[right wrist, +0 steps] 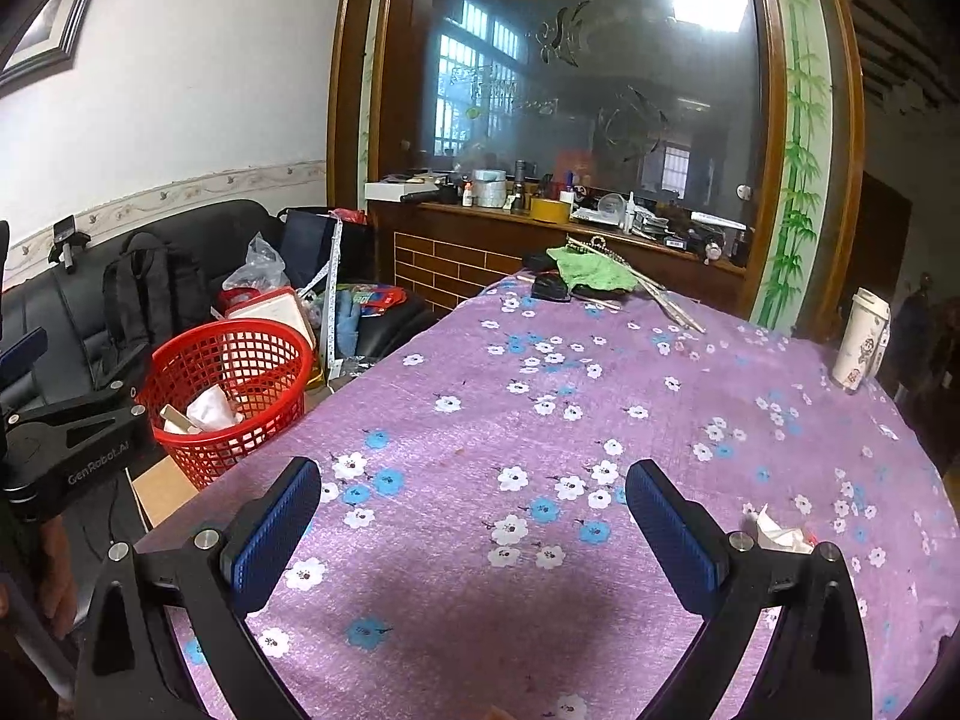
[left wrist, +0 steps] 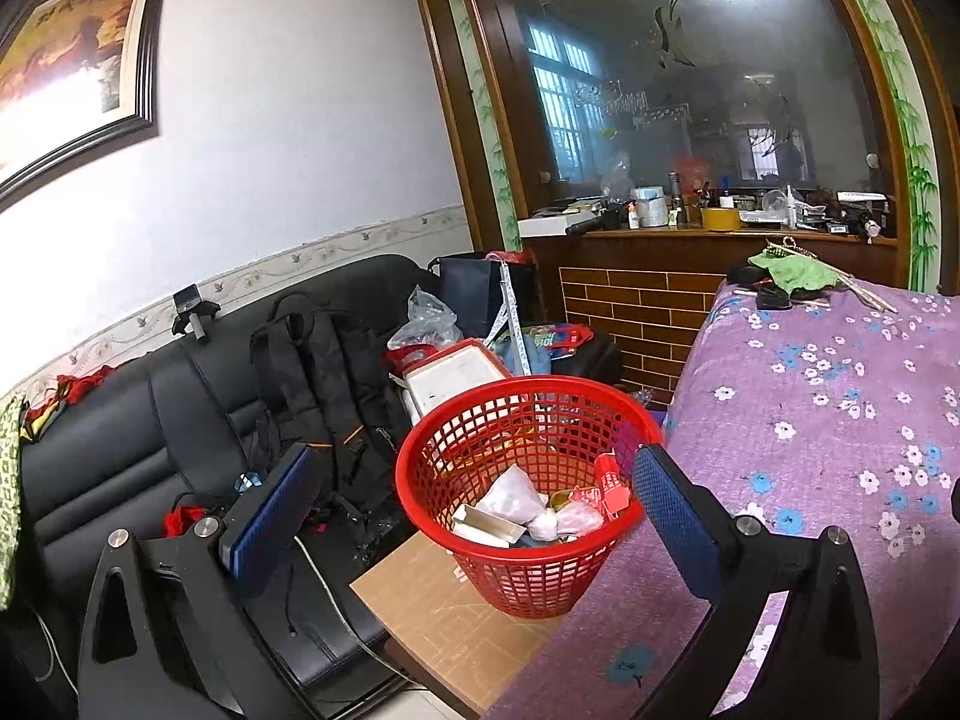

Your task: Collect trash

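A red mesh basket (left wrist: pixel 522 498) stands on a cardboard sheet (left wrist: pixel 444 612) beside the table and holds crumpled white paper (left wrist: pixel 516 492), a small box and wrappers. It also shows in the right wrist view (right wrist: pixel 231 390). My left gripper (left wrist: pixel 474 516) is open and empty, just above and in front of the basket. My right gripper (right wrist: pixel 474 531) is open and empty, low over the purple flowered tablecloth (right wrist: pixel 600 420). A crumpled white tissue (right wrist: pixel 777 531) lies on the cloth just right of its right finger. The left gripper's body shows at the left edge (right wrist: pixel 66 450).
A black sofa (left wrist: pixel 150 438) with a backpack (left wrist: pixel 324 372), bags and cables stands left of the basket. At the table's far end lie a green cloth (right wrist: pixel 594 267), sticks and a black item. A white cup (right wrist: pixel 861 339) stands at the right edge. A cluttered wooden counter (right wrist: pixel 570 222) is behind.
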Demonstrator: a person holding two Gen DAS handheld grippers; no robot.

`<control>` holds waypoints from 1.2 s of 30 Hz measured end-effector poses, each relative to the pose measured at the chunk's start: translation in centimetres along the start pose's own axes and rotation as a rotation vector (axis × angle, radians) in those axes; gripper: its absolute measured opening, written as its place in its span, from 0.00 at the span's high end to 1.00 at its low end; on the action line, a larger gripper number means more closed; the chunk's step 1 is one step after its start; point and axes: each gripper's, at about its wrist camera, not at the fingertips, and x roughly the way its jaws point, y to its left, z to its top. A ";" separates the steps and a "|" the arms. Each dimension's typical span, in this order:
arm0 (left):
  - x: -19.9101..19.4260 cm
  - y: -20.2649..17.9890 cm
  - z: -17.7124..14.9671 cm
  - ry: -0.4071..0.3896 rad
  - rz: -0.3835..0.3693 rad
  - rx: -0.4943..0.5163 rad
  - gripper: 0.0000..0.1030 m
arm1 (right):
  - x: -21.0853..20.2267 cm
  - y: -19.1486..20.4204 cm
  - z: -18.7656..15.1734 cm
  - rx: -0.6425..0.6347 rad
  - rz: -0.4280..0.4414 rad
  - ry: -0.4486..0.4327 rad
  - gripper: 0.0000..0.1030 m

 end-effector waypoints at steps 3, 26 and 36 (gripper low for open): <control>0.0 0.0 0.0 -0.001 0.001 0.000 0.00 | 0.0 0.1 0.1 -0.003 0.001 0.000 0.00; 0.1 0.2 -0.4 0.001 -0.002 -0.006 0.00 | 0.2 0.8 -0.2 -0.019 -0.005 0.016 0.00; 0.0 0.0 -0.6 0.008 -0.004 0.000 0.00 | 0.3 0.8 -0.2 -0.019 -0.009 0.029 0.00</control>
